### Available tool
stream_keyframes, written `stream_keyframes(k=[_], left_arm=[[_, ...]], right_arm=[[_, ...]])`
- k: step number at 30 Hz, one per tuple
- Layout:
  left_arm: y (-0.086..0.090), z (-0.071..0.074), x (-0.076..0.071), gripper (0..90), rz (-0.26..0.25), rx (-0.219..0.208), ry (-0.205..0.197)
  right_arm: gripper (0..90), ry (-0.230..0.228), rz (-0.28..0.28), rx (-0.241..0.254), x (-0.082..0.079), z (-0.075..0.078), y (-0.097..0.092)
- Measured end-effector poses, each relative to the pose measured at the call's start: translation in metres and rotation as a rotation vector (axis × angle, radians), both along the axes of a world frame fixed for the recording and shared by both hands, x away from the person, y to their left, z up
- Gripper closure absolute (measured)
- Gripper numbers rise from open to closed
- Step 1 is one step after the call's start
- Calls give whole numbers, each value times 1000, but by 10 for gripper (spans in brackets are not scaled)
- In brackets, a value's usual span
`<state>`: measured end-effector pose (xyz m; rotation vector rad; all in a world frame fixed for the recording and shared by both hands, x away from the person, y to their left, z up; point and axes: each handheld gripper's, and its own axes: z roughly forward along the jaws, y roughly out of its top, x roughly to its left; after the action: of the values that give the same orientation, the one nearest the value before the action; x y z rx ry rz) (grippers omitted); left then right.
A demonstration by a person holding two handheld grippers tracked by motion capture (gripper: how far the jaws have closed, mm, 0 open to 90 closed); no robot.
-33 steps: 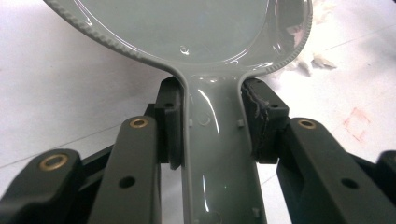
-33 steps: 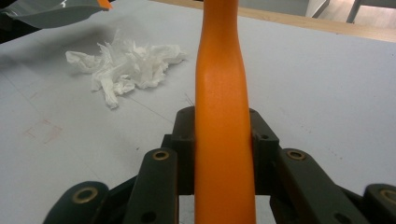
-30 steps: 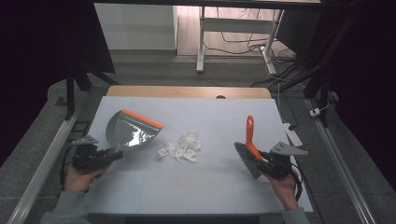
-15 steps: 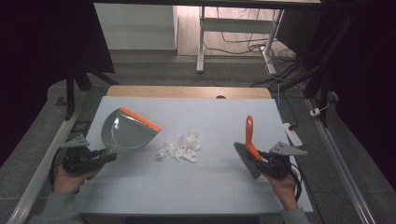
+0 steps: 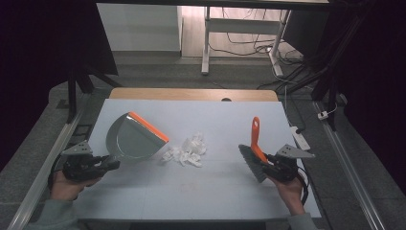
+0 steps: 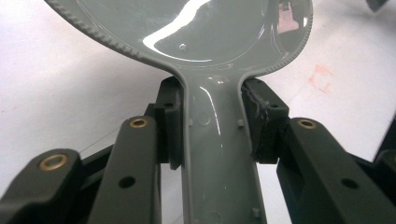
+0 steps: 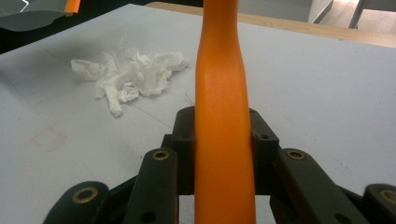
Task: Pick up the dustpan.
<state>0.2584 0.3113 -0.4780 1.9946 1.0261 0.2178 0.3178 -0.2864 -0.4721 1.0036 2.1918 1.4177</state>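
A grey dustpan with an orange lip lies at the table's left. My left gripper is shut on its handle. In the left gripper view the jaws clamp the grey handle from both sides, just below the pan. At the right, a brush with an orange handle stands with its handle pointing up and away. My right gripper is shut on that handle. Crumpled white paper lies between the two tools, also seen as a paper heap to the left of the brush handle.
The table top is pale blue-grey with a wooden strip along the far edge. Metal rails run along both sides, and a white power strip lies by the right edge. A desk frame and cables are on the floor beyond.
My left hand has shifted slightly to the left and the dustpan has tilted a little with it. The right hand and the brush have stayed still.
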Motion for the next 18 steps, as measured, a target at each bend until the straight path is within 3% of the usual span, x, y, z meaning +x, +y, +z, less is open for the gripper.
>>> stream_keyframes(k=[18], left_arm=[[2, 0, -5, 613, -99, -35, 15]], right_arm=[[699, -13, 13, 35, 12, 7, 15]])
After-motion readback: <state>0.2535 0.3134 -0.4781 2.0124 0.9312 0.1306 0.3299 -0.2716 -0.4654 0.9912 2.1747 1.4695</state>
